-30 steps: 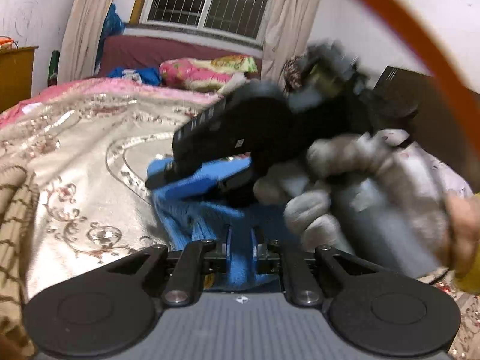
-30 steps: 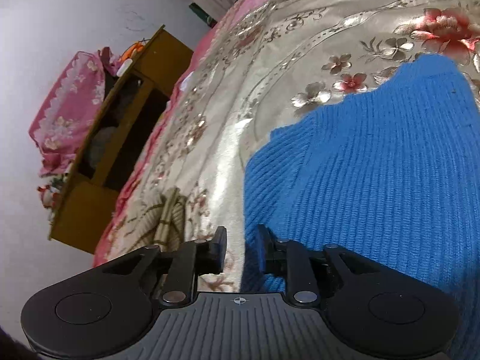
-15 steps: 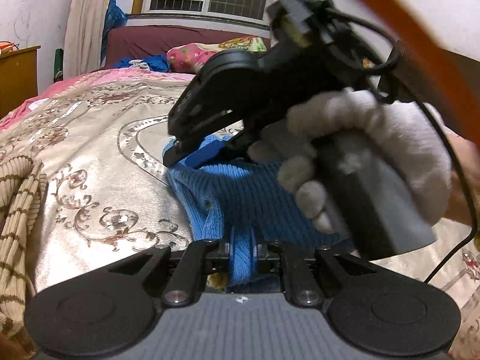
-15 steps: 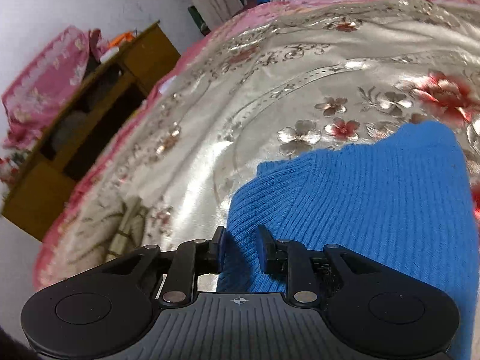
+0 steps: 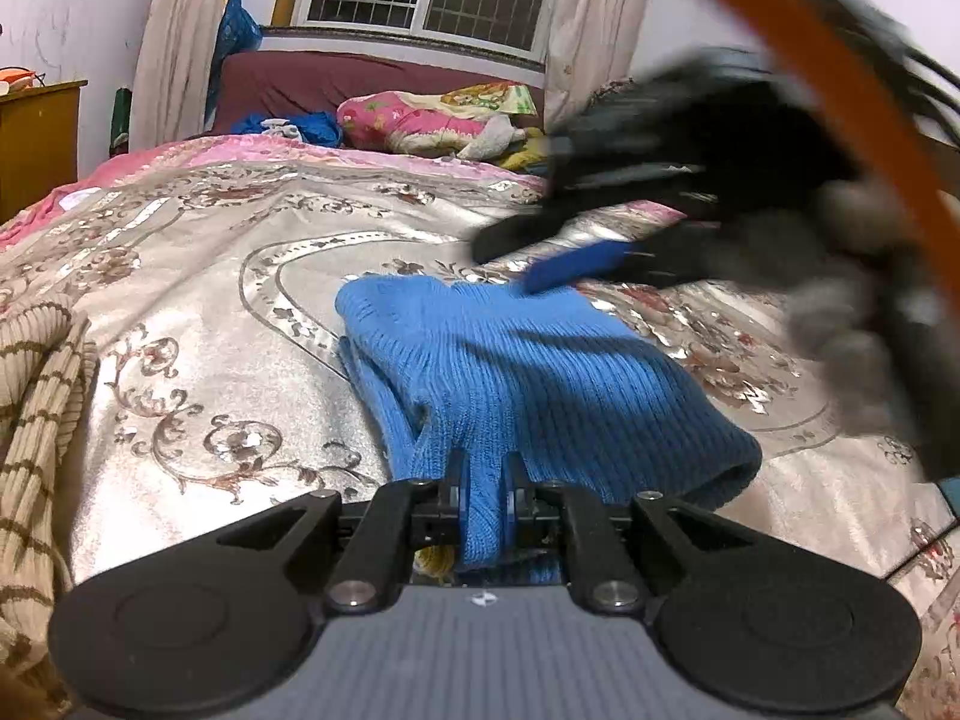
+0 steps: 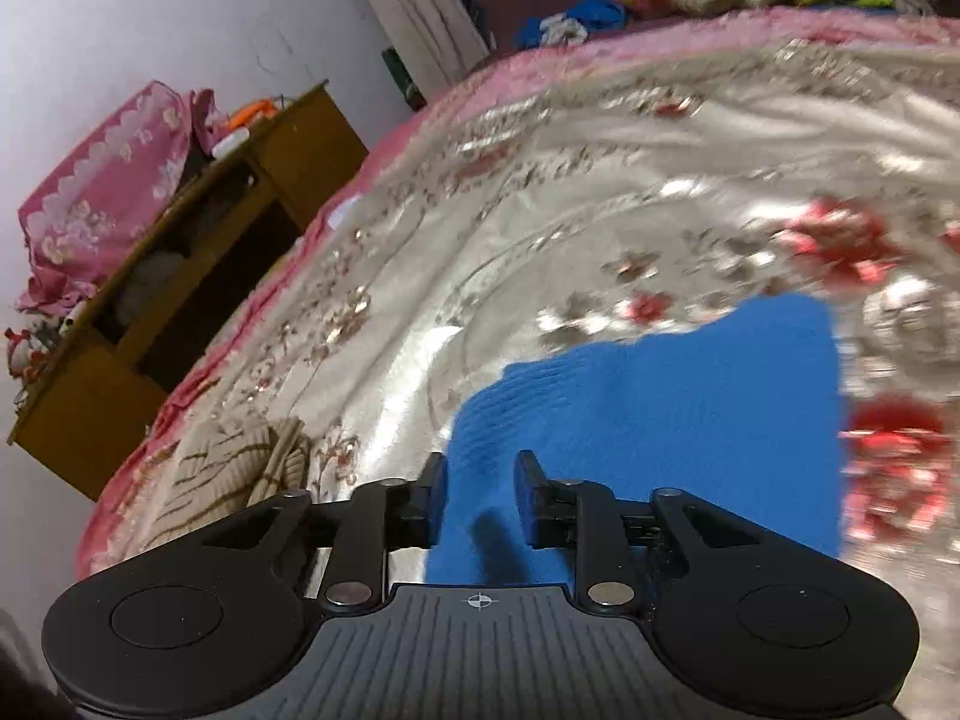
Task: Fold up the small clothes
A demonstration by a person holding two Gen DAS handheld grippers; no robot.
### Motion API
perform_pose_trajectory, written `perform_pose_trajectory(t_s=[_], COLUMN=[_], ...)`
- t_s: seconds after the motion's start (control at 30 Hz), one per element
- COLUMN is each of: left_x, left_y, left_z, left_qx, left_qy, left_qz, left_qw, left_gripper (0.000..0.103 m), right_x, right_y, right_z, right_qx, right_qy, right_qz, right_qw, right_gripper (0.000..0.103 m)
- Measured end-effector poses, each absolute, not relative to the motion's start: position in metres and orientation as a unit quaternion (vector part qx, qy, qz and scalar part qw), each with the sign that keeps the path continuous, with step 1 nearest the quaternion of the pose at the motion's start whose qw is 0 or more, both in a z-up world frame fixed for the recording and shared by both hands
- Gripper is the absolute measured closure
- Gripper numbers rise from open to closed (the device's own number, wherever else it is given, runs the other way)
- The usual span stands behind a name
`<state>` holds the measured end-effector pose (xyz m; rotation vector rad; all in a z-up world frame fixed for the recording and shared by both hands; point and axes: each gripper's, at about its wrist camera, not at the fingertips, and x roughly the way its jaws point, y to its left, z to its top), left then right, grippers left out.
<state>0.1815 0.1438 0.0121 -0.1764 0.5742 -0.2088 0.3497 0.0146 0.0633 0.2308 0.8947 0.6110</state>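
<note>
A blue ribbed knit garment (image 5: 528,372) lies folded over on the floral bedspread (image 5: 210,312). My left gripper (image 5: 483,492) is shut on a pinch of its near edge. In the left wrist view my right gripper (image 5: 540,258) is a blurred black shape above the garment's far right side, held by a gloved hand (image 5: 858,312). In the right wrist view the right gripper (image 6: 480,498) is open and empty, its fingers apart above the blue garment (image 6: 660,420).
A beige striped knit garment (image 5: 36,408) lies at the left of the bed, also in the right wrist view (image 6: 234,474). A wooden cabinet (image 6: 180,294) stands beside the bed. Pillows and clothes (image 5: 432,114) sit at the headboard.
My right gripper has let go of the blue garment and pulled up and to the right. The garment now lies folded flat. My left gripper still holds its near edge.
</note>
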Motion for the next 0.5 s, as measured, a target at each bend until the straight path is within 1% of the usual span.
perform_pose_trajectory(t_s=[0.03, 0.1, 0.13, 0.17, 0.3, 0.33, 0.4, 0.47, 0.5], left_x=[0.182, 0.183, 0.183, 0.182, 0.177, 0.177, 0.177, 0.178, 0.181], left_y=[0.145, 0.147, 0.148, 0.149, 0.152, 0.153, 0.157, 0.160, 0.163], left_z=[0.013, 0.013, 0.013, 0.014, 0.019, 0.020, 0.023, 0.028, 0.028], left_qx=[-0.088, -0.096, -0.100, -0.104, -0.117, -0.127, -0.143, -0.159, -0.170], left_qy=[0.283, 0.285, 0.286, 0.285, 0.278, 0.276, 0.271, 0.266, 0.266], left_qz=[-0.102, -0.104, -0.105, -0.106, -0.108, -0.110, -0.112, -0.110, -0.110], left_qw=[0.950, 0.948, 0.947, 0.947, 0.947, 0.946, 0.945, 0.944, 0.943], left_gripper=[0.084, 0.084, 0.084, 0.084, 0.084, 0.083, 0.081, 0.072, 0.069], right_x=[0.342, 0.329, 0.322, 0.317, 0.299, 0.297, 0.295, 0.297, 0.299], right_y=[0.001, -0.023, -0.037, -0.047, -0.081, -0.087, -0.093, -0.096, -0.097], right_z=[0.070, 0.077, 0.078, 0.078, 0.067, 0.063, 0.053, 0.044, 0.039], right_qx=[0.112, 0.114, 0.115, 0.116, 0.123, 0.127, 0.137, 0.151, 0.160], right_qy=[0.420, 0.415, 0.414, 0.417, 0.428, 0.431, 0.436, 0.443, 0.445], right_qz=[0.286, 0.276, 0.267, 0.260, 0.229, 0.225, 0.219, 0.218, 0.221], right_qw=[0.854, 0.860, 0.862, 0.863, 0.865, 0.865, 0.862, 0.857, 0.853], right_gripper=[0.068, 0.068, 0.066, 0.063, 0.059, 0.056, 0.054, 0.049, 0.047])
